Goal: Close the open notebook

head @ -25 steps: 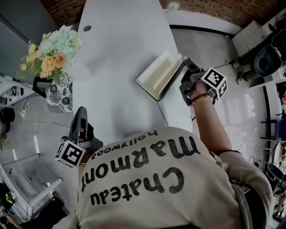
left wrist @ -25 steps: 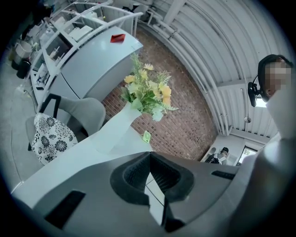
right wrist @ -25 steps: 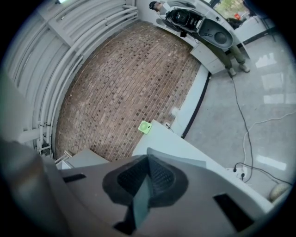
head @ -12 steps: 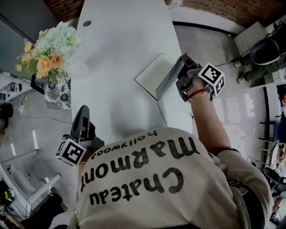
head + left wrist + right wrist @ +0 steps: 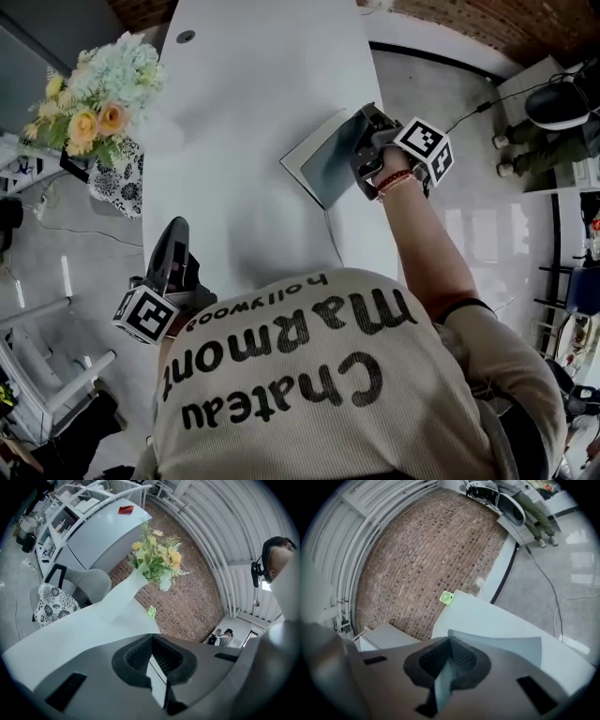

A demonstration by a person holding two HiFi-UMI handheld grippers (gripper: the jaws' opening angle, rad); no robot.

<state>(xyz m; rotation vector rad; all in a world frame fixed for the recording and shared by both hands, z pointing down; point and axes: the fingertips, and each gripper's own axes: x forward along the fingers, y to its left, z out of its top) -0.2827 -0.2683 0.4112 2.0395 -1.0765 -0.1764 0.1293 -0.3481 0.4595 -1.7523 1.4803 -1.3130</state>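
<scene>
The notebook lies on the white table near its right edge. Its grey cover hangs low and tilted over the pages, with only a strip of white page showing at the left. My right gripper is shut on the cover's right edge; in the right gripper view the thin cover runs between the pads at my right gripper. My left gripper hovers at the table's near left edge, far from the notebook. In the left gripper view my left gripper has its tips together with nothing between them.
A white vase of pale and orange flowers stands at the table's left edge, flowers ahead of the left gripper. A patterned seat sits below it. A small green thing lies at the table's far end. The floor drops off right of the notebook.
The right gripper has swung the cover from upright to leftward and down over the pages, hiding most of the white paper. The left gripper has hardly shifted.
</scene>
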